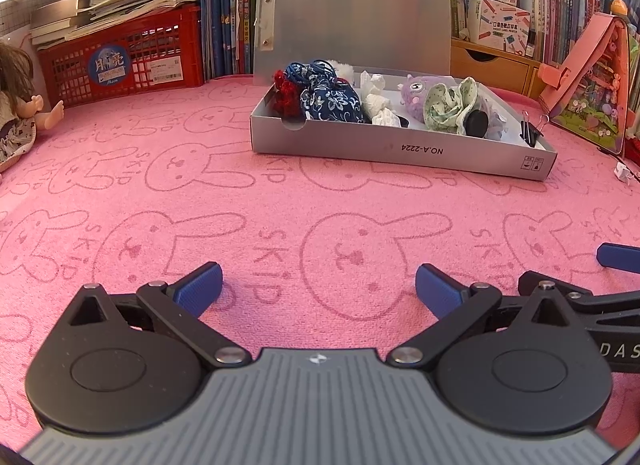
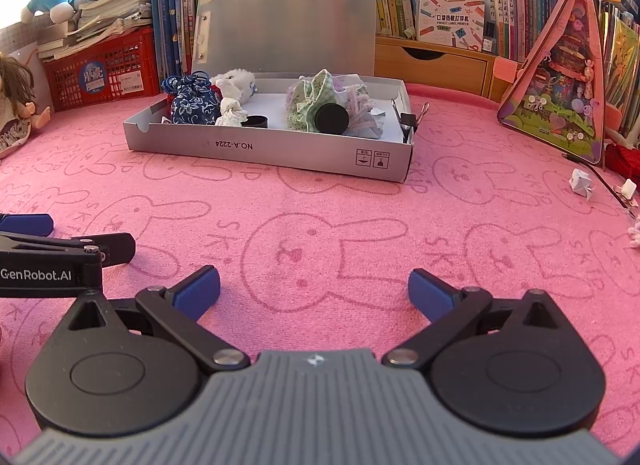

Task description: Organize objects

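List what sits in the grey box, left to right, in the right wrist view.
Blue floral pouch → crumpled white tissue → low black ring → green patterned cloth → round black cap → black binder clip.

Bright daylight enters from the upper left, washing out that corner in both views. Colours are warm and pink-tinted. Fisheye bending curves the edges; focus is sharp, shadows soft.
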A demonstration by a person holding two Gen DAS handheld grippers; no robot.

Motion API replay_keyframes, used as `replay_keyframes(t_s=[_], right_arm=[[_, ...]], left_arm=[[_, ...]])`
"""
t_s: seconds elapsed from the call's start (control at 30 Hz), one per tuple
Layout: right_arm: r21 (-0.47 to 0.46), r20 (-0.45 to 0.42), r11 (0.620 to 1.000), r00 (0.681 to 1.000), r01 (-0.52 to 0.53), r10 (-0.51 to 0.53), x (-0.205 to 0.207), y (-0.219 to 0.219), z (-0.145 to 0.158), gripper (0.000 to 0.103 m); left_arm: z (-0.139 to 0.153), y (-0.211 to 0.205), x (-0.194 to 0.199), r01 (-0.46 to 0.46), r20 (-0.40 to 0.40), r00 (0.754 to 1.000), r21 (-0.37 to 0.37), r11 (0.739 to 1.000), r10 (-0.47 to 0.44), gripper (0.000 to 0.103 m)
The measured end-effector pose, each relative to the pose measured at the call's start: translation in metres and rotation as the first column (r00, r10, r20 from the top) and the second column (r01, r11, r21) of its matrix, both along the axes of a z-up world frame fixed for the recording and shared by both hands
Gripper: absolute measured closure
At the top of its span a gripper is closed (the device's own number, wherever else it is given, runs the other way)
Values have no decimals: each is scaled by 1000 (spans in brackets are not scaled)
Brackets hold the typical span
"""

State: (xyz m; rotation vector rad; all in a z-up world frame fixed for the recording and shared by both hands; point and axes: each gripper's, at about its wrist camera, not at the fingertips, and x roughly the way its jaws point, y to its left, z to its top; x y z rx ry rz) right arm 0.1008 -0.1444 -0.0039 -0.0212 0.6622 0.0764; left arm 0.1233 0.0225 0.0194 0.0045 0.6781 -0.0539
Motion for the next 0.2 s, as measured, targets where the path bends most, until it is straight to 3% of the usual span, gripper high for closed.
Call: replay_keyframes(t_s=[0.2], right_arm=[[0,0,1000,1000,0,0,0,0,0,0]], left_arm=[[0,1,0,-2,1,1000,-4,1000,2,0]])
